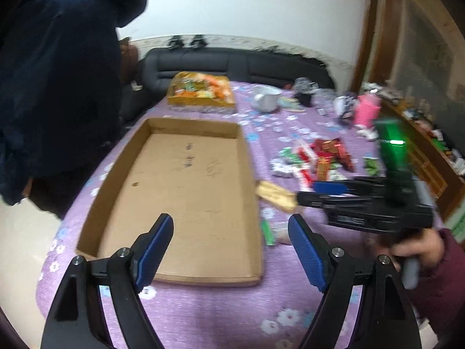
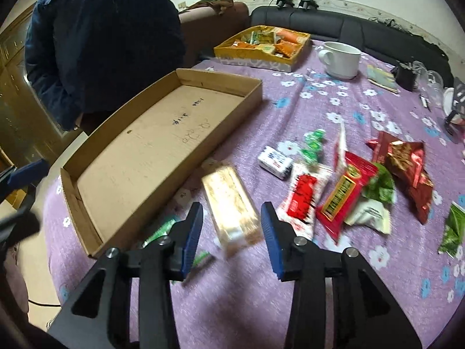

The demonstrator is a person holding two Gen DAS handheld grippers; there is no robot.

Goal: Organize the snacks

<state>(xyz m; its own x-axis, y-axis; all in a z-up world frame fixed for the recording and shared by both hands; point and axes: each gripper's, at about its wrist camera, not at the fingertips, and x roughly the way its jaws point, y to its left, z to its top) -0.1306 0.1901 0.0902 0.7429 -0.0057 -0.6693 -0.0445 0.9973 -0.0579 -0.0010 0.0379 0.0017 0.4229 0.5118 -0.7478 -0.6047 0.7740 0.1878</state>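
Observation:
An empty shallow cardboard box (image 1: 186,174) (image 2: 151,133) lies on the purple flowered tablecloth. My left gripper (image 1: 231,229) is open and empty, hovering over the box's near end. My right gripper (image 2: 232,218) is open around a clear-wrapped beige cracker bar (image 2: 229,203), which sits between its fingers; I cannot tell if they touch it. In the left wrist view the right gripper (image 1: 308,193) reaches the bar (image 1: 274,195) beside the box's right wall. A pile of red, green and white snack packets (image 2: 348,186) (image 1: 316,157) lies to the right.
A yellow tray of snacks (image 2: 261,46) (image 1: 200,91) and a white mug (image 2: 341,59) stand at the far side. A person in a dark jacket (image 2: 101,37) stands left of the table. Clutter lines the far right edge (image 1: 363,107).

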